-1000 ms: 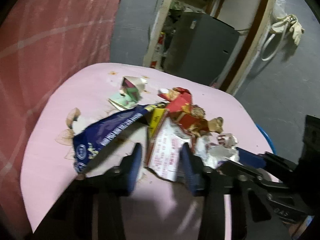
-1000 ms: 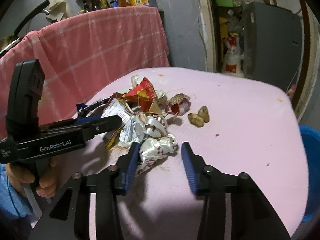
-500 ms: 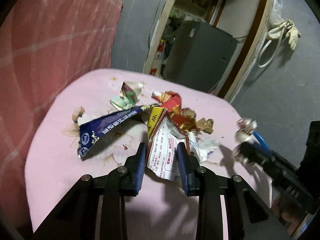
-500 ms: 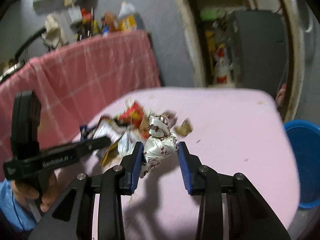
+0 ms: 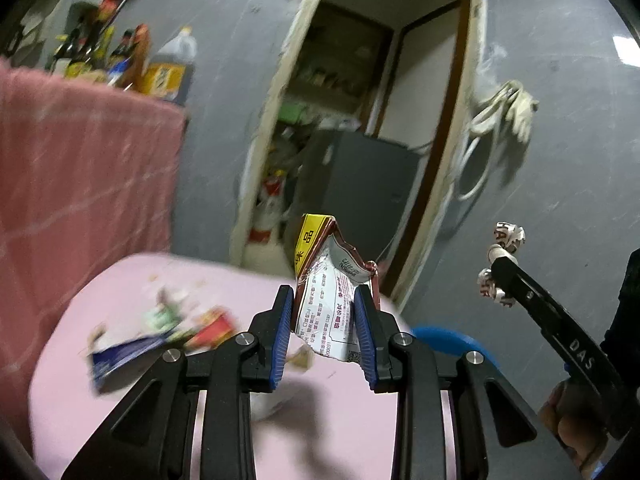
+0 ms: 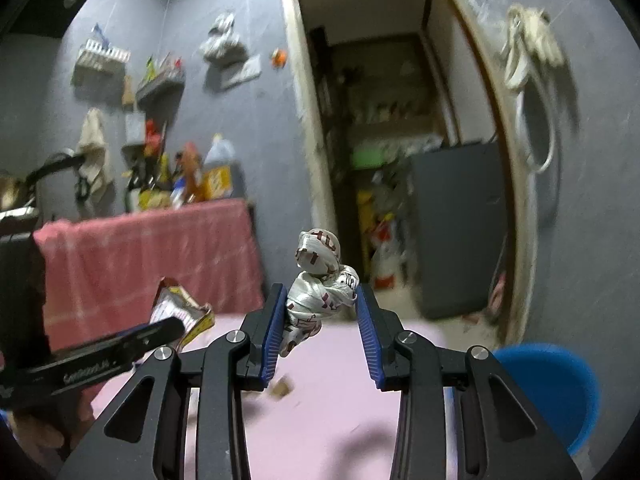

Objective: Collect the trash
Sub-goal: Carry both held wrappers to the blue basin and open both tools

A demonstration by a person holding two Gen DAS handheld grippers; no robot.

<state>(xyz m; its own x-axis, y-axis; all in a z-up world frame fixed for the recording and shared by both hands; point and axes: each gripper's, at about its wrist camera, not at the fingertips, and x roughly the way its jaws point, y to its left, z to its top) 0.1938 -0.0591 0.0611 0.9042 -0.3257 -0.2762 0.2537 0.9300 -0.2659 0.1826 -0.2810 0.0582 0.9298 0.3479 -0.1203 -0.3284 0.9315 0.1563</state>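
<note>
the left gripper (image 5: 323,322) is clamping a torn, creased foil snack packet (image 5: 330,300) and the right gripper (image 6: 320,322) is pinching a knotted glossy wrapper (image 6: 320,284), both riding above the pink table (image 5: 120,380), its remaining litter (image 5: 160,336) blurring beyond recognition.

Right tool (image 6: 321,314) clamping crumpled wrapper (image 6: 320,280)

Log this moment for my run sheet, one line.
left gripper: shut on torn packet | right gripper: shut on crumpled wrapper | both lifted
</note>
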